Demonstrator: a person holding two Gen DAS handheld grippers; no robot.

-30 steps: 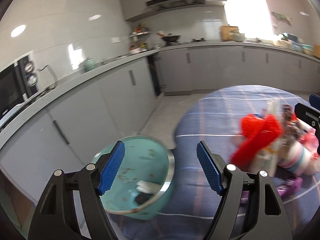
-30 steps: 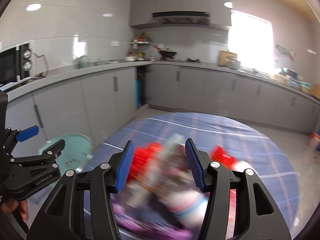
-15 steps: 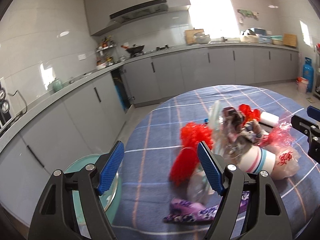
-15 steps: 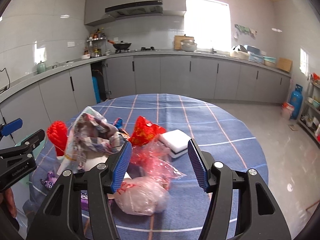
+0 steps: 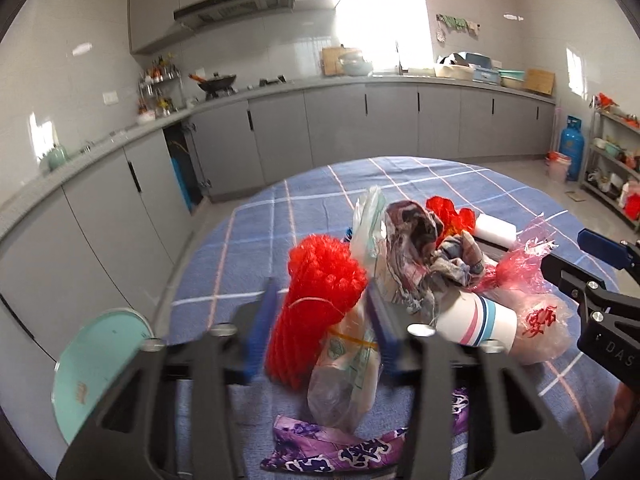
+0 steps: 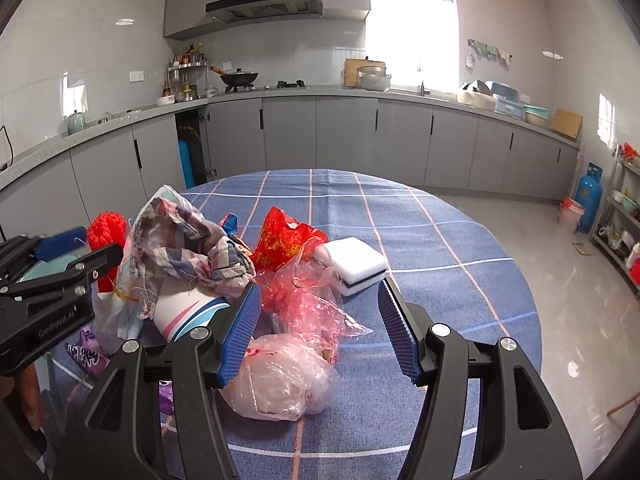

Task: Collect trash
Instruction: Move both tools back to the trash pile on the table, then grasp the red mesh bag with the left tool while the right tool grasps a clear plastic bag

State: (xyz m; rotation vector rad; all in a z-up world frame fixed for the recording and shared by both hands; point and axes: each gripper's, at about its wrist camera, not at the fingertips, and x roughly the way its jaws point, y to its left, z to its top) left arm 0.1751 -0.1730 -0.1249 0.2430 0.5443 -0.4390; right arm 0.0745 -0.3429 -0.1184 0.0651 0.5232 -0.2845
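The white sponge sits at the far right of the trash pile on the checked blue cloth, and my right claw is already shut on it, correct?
Not quite. The right claw is open and grips nothing, as the right wrist view shows. Its fingers hang over the pink bag, short of the sponge. The sponge does lie at the far right of the pile on the blue cloth.

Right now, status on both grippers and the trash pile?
Left gripper open, straddling red mesh bundle. Right gripper open, empty, over pink plastic bag. Trash all on the table; teal bin at its left edge. Nothing blocking.
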